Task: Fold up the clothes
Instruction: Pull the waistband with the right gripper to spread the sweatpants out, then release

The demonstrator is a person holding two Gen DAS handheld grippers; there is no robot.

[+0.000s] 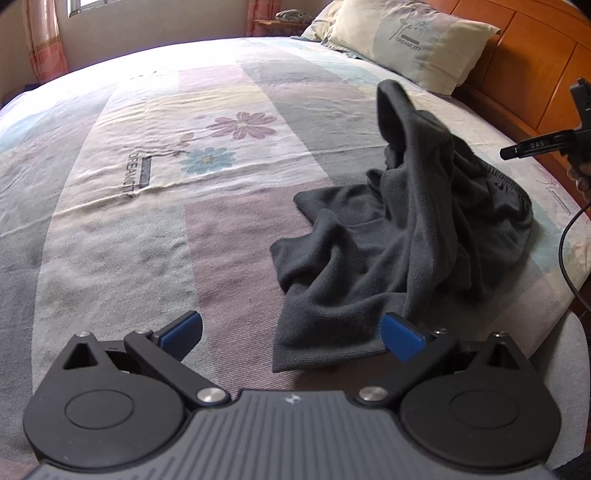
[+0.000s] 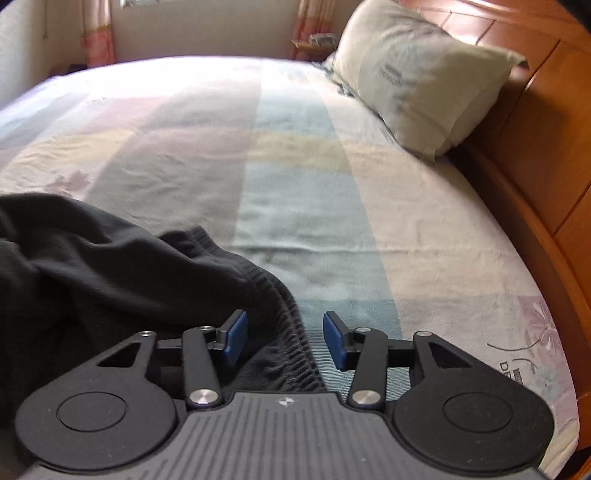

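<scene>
Grippers nearest in both wrist views, each with blue pads spread apart and nothing between them. Left gripper [image 1: 291,334] wide, low over the bedsheet [image 1: 122,206], right-hand pad just beside the near hem of the dark grey garment [image 1: 399,229]. Right gripper [image 2: 283,338] narrower but parted, straddling the ribbed waistband [image 2: 291,332] of the same garment [image 2: 110,266] without clamping it; whether the pads touch the cloth cannot be told. Garment crumpled in a heap on the right half of the bed, one fold standing upright toward the pillow end, elastic waistband curled along the far right side. In the left wrist view, part of the right gripper [image 1: 543,142] at the frame's right edge, over the bed edge near the waistband, with a black cable [image 1: 567,251] hanging below. Beyond, pastel patchwork sheet with printed flowers. Farther back, pale pillow [image 1: 410,40] against the wooden headboard [image 1: 532,55], then curtains [image 1: 44,40] and a window [image 1: 88,5].
</scene>
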